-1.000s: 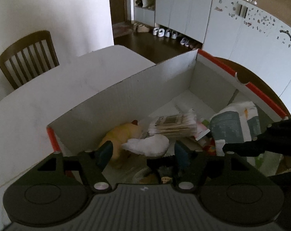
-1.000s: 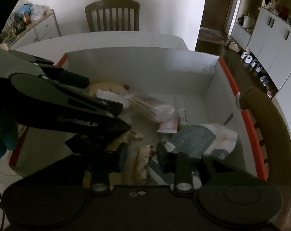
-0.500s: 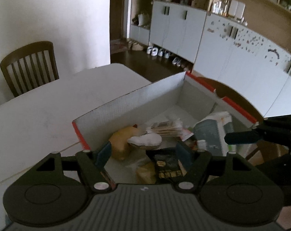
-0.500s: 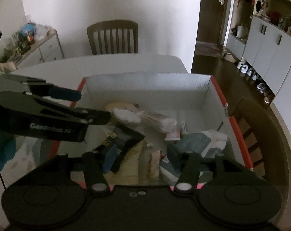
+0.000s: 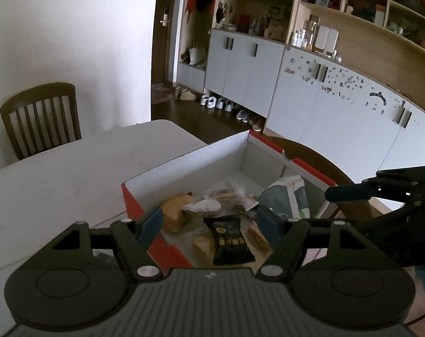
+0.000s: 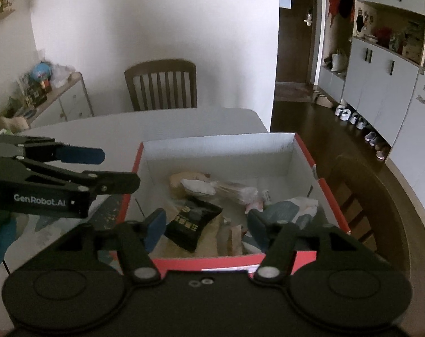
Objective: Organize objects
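A red-and-white cardboard box (image 5: 184, 165) (image 6: 218, 143) stands on the white table. It holds a black snack packet (image 5: 230, 240) (image 6: 192, 221), a yellow plush toy (image 5: 174, 213), a white pouch (image 5: 202, 206) (image 6: 197, 186), a cotton-swab pack (image 6: 234, 189) and a grey-white bag (image 5: 285, 196) (image 6: 291, 210). My left gripper (image 5: 209, 220) is open and empty above the box's near left corner; it also shows in the right wrist view (image 6: 100, 168). My right gripper (image 6: 206, 223) is open and empty above the box's near edge.
A white table (image 5: 58, 179) extends left of the box. Wooden chairs stand at the far side (image 6: 161, 84) and right of the box (image 6: 375, 196). Grey cabinets (image 5: 338, 106) line the right wall. A low sideboard with clutter (image 6: 43, 92) is at the left.
Both grippers have pulled up and back out of the box, so the box looks smaller and farther. The black packet now lies in the box. Both stay open.
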Available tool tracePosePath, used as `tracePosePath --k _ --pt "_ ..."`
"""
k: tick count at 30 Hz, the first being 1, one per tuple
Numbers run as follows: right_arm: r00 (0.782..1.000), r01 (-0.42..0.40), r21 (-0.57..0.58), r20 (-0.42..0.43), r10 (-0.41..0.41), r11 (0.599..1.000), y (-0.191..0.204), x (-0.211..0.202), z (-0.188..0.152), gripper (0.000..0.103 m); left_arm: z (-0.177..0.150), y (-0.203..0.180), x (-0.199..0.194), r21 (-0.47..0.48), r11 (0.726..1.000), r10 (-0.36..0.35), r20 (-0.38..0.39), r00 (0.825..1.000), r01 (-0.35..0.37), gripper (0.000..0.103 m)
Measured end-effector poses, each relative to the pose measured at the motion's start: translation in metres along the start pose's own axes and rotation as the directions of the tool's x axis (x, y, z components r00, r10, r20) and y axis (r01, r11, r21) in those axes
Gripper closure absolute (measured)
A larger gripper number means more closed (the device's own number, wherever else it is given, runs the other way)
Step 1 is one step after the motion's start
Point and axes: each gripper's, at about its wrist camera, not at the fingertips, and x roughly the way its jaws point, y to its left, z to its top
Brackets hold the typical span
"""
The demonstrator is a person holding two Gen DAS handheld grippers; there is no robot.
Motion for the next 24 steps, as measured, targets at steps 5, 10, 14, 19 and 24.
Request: tracePosePath --k 5,10,14,19,24 --pt "0.999 0.001 0.02 0.047 -0.002 1.0 0.004 -0.014 -0.006 0.021 -0.007 0.001 -0.012 0.005 1.0 -0.013 -0.003 1.0 0.013 0.022" --pt "0.997 0.003 0.035 0.078 -0.005 0.999 0.008 -0.025 -0.009 0.014 -0.012 -0.002 -0.025 0.022 1.0 -0.017 0.014 1.0 0.017 0.017" --pt "0.995 -0.003 0.051 0.101 -0.002 0.999 0.009 -0.033 -0.01 0.006 -0.016 -0.002 -0.037 0.024 1.0 -0.013 0.03 0.999 0.013 0.0" --pt "0.992 -0.003 0.081 0.126 -0.007 0.997 0.011 -0.042 -0.014 0.002 -0.021 0.001 -0.046 0.017 1.0 -0.011 0.03 0.999 0.011 0.0" --pt "0.992 0.004 0.083 0.128 -0.014 0.997 0.015 -0.047 -0.017 0.001 -0.024 0.0 -0.053 0.027 1.0 0.01 0.032 0.999 -0.011 0.0"
